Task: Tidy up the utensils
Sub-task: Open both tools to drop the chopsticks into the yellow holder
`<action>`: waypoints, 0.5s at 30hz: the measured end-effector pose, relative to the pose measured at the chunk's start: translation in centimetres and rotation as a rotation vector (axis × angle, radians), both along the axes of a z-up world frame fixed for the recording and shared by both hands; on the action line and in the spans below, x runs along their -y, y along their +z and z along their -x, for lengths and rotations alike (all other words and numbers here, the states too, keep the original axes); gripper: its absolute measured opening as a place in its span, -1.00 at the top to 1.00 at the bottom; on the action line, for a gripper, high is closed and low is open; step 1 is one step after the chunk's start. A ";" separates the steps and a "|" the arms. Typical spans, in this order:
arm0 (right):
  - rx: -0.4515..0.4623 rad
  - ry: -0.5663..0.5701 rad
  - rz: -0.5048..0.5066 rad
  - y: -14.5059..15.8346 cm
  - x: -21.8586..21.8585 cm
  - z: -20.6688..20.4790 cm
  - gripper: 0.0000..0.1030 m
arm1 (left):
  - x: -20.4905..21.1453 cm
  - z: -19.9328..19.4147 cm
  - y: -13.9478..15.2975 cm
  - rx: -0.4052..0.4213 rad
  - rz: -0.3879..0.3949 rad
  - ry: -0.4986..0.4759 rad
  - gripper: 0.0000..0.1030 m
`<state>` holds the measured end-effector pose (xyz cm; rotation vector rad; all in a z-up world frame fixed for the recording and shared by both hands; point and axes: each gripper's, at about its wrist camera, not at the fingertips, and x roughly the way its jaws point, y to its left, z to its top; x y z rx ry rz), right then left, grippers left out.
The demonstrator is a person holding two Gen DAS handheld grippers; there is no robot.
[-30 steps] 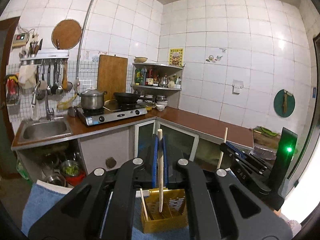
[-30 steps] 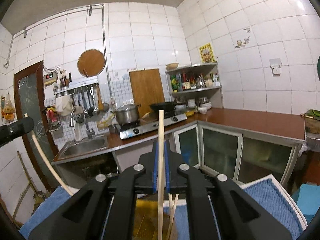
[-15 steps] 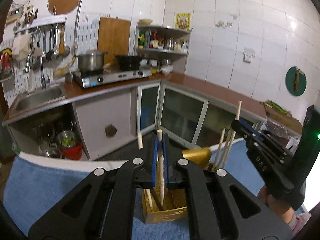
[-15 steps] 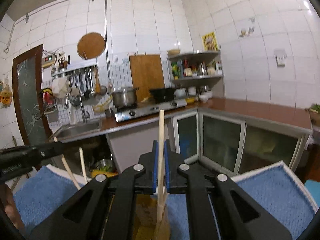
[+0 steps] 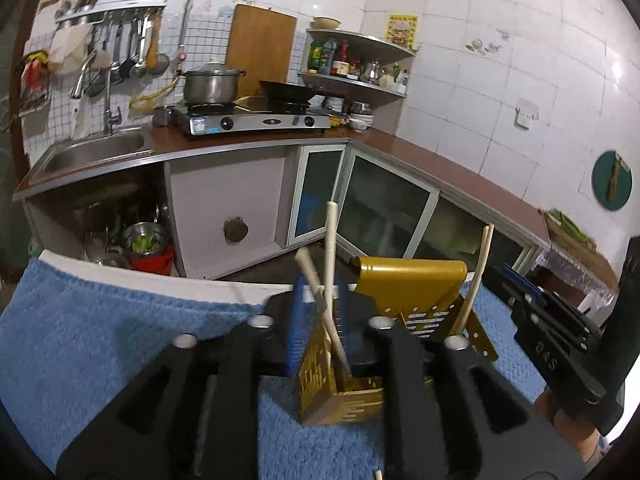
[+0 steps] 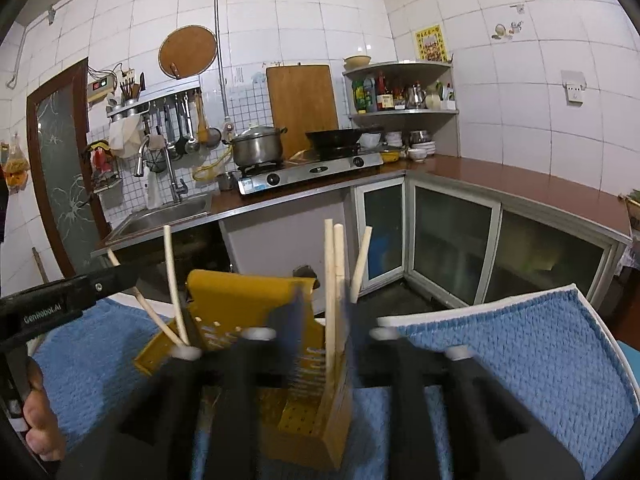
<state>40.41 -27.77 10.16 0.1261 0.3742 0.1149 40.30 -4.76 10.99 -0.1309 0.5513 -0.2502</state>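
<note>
Both grippers, left [image 5: 320, 332] and right [image 6: 320, 320], jaws opening, letting go chopsticks [image 5: 330, 280] gripped a second ago; sticks now stand in yellow holder [image 5: 340, 396] on blue towel [image 5: 100, 340], near centre; drop-off about done

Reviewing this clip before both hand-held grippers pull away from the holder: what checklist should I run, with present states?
1. Left hand-held gripper jaws opening, pale wooden chopstick between them: ok.
2. Right hand-held gripper jaws opening around its pale chopsticks: ok.
3. Chopstick tips inside the yellow perforated plastic holder: ok.
4. Holder upright on the blue towel: ok.
5. Pads fully clear of the chopsticks: cannot tell.
</note>
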 end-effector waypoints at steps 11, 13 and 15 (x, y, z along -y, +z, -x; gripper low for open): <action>-0.040 -0.086 0.040 1.4 0.2 5.9 -0.05 | -3.6 6.0 2.0 0.004 -0.045 0.105 -0.46; -0.059 -0.089 0.038 0.9 0.2 7.2 -0.10 | -4.3 7.2 1.6 -0.002 -0.041 0.104 -0.58; -0.075 -0.090 0.036 0.4 0.2 8.1 -0.11 | -4.7 7.8 1.3 -0.009 -0.032 0.095 -0.60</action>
